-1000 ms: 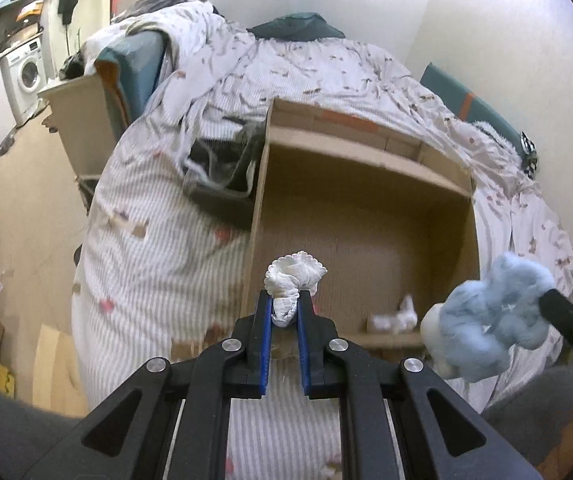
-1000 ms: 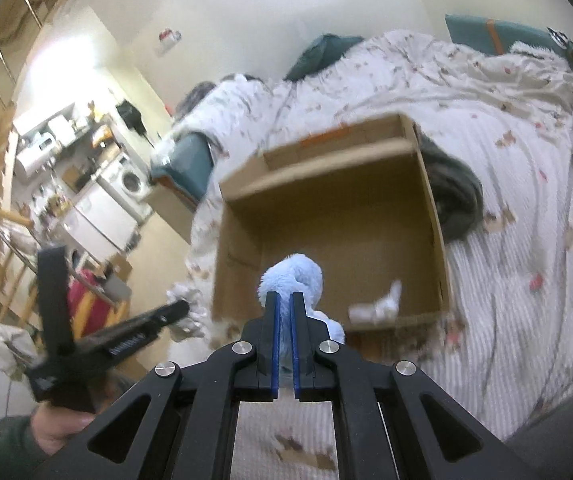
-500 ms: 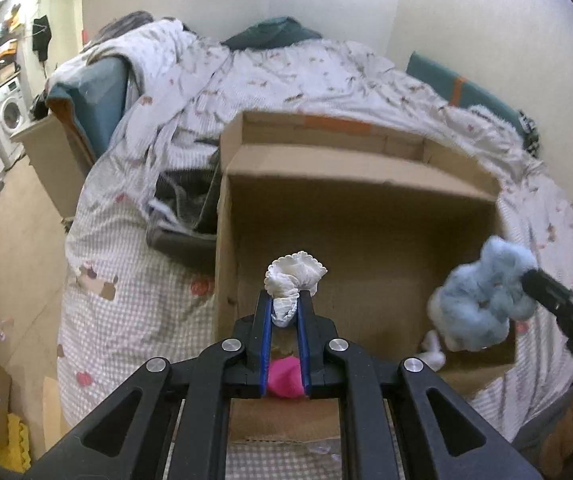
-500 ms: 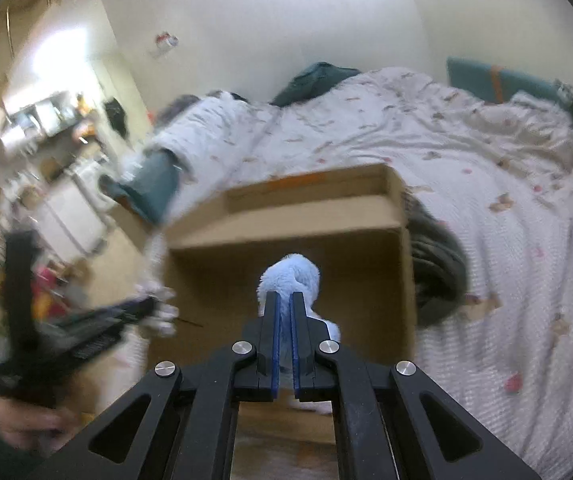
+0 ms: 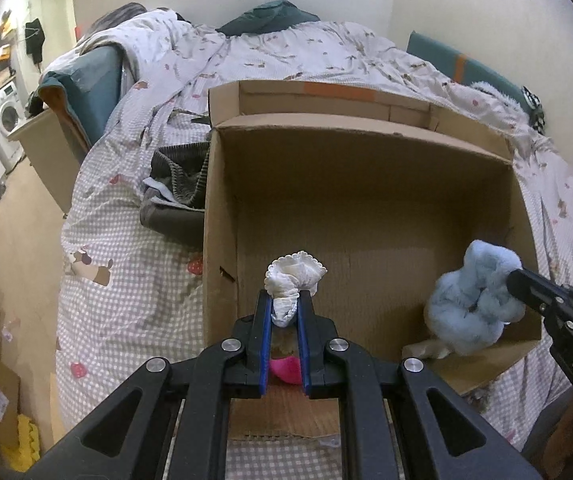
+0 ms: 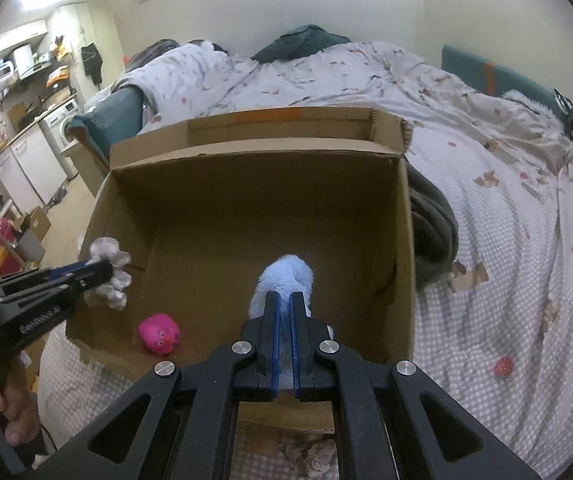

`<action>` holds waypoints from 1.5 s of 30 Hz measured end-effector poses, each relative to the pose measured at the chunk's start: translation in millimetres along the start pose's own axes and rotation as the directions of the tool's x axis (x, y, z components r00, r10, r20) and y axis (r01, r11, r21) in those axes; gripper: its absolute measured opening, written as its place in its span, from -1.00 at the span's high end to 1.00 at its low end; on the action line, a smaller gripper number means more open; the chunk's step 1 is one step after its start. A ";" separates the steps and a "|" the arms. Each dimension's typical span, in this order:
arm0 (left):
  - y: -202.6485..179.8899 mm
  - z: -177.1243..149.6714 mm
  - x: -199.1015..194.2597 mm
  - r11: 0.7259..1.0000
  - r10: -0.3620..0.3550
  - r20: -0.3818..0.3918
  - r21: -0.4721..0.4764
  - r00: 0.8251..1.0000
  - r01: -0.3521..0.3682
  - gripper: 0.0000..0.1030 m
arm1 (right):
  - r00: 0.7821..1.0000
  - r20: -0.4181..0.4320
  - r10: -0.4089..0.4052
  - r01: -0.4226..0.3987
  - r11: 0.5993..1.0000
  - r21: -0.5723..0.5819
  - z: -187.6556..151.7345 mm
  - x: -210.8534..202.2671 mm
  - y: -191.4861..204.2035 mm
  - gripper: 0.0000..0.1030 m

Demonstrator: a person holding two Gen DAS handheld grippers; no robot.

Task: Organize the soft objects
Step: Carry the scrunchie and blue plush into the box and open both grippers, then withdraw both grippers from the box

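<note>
Both grippers lower, closer over cardboard box. Left gripper clamps white cloth; right gripper clamps blue plush. Pink toy inside box, half-hidden in left view.

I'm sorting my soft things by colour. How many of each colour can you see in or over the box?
White: 2, the white frilly cloth in the left gripper and a white piece on the box floor.
Blue: 1, the blue fluffy toy in the right gripper.
Pink: 1, the pink toy.
Total: 4

One cardboard box, three soft toys: white, blue, pink.
</note>
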State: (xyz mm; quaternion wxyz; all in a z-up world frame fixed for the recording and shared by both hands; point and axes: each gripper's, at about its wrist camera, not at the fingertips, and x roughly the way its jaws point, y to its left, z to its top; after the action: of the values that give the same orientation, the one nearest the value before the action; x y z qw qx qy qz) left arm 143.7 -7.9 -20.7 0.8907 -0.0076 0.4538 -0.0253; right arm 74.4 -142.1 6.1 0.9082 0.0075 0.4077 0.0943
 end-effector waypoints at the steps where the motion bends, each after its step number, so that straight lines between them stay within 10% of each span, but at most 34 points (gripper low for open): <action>1: 0.5 -0.4 1.4 1.000 0.006 -0.003 -0.003 1.000 -0.006 0.79 | 1.000 0.000 -0.005 0.005 1.000 -0.008 -0.4 -0.3 1.5 0.87; 16: -4.3 -1.4 4.8 1.000 -0.016 -0.018 0.007 1.000 0.016 0.68 | 0.993 -0.023 0.114 -0.113 0.993 0.037 -1.0 3.5 0.9 0.83; 19: -8.5 -1.6 3.3 1.000 -0.014 -0.016 0.026 1.000 0.014 0.62 | 0.993 -0.029 0.116 -0.114 0.991 0.065 -0.6 5.2 -2.5 0.36; 21: -9.6 -1.4 2.3 1.000 -0.010 -0.018 0.027 1.000 0.011 0.41 | 0.991 -0.022 0.134 -0.131 0.987 0.097 -0.1 4.6 -6.7 -0.34; 25: -10.1 -1.4 -1.0 1.000 -0.004 -0.005 0.011 1.000 0.004 -0.36 | 0.992 -0.001 0.126 -0.125 0.983 0.132 0.8 1.5 -12.6 -0.39; 45: -6.0 -8.4 -30.8 0.999 0.011 0.031 0.038 0.999 -0.012 -0.37 | 0.994 -0.003 0.108 -0.107 0.989 0.106 1.2 -5.0 -10.5 -0.46</action>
State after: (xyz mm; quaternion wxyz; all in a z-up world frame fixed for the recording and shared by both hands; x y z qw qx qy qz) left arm 118.6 -12.2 -0.5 0.8977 0.0118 0.4395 -0.0289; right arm 73.7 -153.3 9.6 0.8984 0.0770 0.4150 0.1213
